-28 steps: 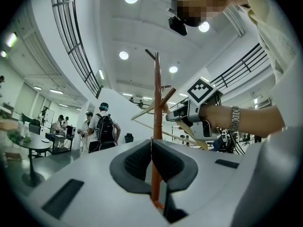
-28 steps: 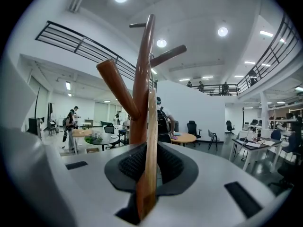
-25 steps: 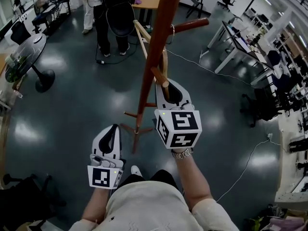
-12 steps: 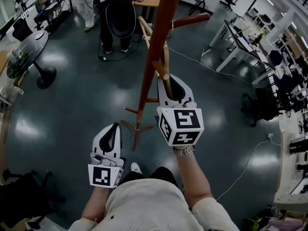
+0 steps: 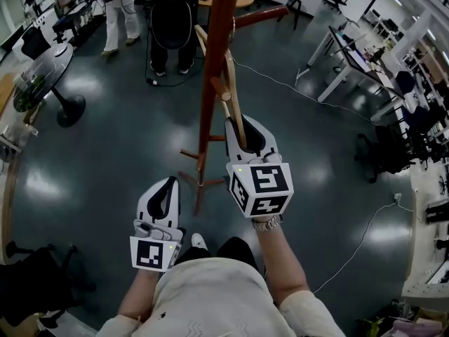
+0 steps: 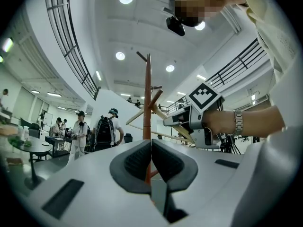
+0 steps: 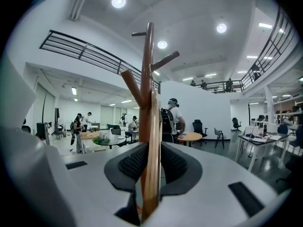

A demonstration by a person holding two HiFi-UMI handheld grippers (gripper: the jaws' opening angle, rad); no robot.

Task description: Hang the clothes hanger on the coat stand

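A red-brown wooden coat stand (image 5: 214, 55) rises in front of me, with short pegs (image 5: 220, 88) slanting off its pole. My right gripper (image 5: 240, 126) is shut on the lower end of a pale wooden clothes hanger (image 5: 230, 83), which leans up against the pole beside a peg. In the right gripper view the hanger (image 7: 154, 112) stands upright between the jaws of the right gripper (image 7: 152, 148), in front of the pole (image 7: 148, 65). My left gripper (image 5: 168, 185) hangs lower left, shut and empty. In its own view the left gripper (image 6: 151, 143) faces the stand (image 6: 147, 103).
The stand's feet (image 5: 198, 181) spread on the dark glossy floor. People (image 5: 170, 20) stand behind the stand. A round table with a plant (image 5: 41, 69) is at the left, desks (image 5: 351, 55) and chairs at the right, and a cable (image 5: 354, 248) runs across the floor.
The right gripper has brought the hanger a little closer to the pole and peg. The left gripper has hardly moved. The people at the back have shifted.
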